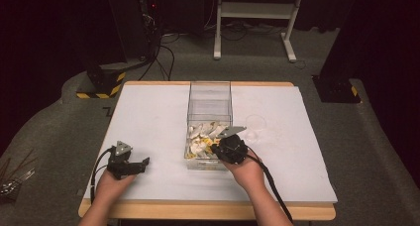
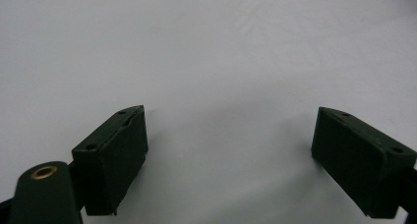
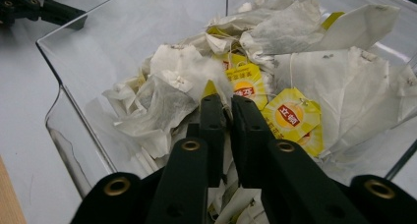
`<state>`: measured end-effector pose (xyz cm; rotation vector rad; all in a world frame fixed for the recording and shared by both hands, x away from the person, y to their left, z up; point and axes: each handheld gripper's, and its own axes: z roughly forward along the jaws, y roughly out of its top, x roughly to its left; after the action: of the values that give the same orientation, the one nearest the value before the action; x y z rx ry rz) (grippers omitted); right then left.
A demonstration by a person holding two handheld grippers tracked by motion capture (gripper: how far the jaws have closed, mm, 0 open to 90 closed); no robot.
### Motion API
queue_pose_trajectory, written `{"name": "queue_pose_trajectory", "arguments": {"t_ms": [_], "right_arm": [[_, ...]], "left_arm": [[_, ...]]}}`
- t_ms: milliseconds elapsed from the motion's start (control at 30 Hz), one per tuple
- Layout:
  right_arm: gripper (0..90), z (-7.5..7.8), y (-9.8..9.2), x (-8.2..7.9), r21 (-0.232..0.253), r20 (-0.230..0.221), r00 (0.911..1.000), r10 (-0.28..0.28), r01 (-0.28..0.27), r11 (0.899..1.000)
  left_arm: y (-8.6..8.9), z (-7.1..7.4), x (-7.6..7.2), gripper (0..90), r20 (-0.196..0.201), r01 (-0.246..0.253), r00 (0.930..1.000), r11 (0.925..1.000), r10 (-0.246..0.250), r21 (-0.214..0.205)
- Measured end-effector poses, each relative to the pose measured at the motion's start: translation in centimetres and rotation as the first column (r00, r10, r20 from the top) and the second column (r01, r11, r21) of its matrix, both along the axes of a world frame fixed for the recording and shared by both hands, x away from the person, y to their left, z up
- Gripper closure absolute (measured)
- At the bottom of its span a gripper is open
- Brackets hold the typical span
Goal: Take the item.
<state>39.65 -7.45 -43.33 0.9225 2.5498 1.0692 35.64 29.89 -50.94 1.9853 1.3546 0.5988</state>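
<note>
high cam overhead; right gripper cam close on shared clear bin [image 1: 209, 107].

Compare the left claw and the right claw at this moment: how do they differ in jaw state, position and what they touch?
The left claw has its jaws wide apart with nothing between them; the right claw has its jaws nearly together, pinching a tea bag.
The left claw rests over the bare white table; the right claw reaches down into the clear box of tea bags.
Both are black two-jaw tools held in a person's hands.
</note>
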Motion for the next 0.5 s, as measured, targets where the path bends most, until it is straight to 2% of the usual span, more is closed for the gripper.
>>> {"name": "queue_pose_trajectory", "arguments": {"t_ms": [33,133,233,500], "right_arm": [[88.3,-0.04,-0.08,-0.12,0.004,0.004,1.0,-0.001,0.001,1.0],[89.2,-0.07,-0.1,-0.24,0.003,0.004,1.0,-0.003,0.003,1.0],[89.5,-0.18,-0.3,-0.28,0.022,0.003,1.0,-0.002,0.002,1.0],[89.4,-0.19,-0.63,-0.82,0.067,0.045,0.9988,-0.021,0.018,0.998]], "left_arm": [[0.01,0.0,0.0,13.9,0.0,0.0,1.0,1.0,0.0,0.0],[0.01,0.0,0.0,13.9,0.0,0.0,1.0,1.0,0.0,0.001],[0.02,0.01,0.0,13.9,0.0,0.001,1.0,1.0,-0.001,0.002],[0.01,0.01,-0.01,13.9,0.001,0.001,1.0,1.0,-0.001,0.002]]}}
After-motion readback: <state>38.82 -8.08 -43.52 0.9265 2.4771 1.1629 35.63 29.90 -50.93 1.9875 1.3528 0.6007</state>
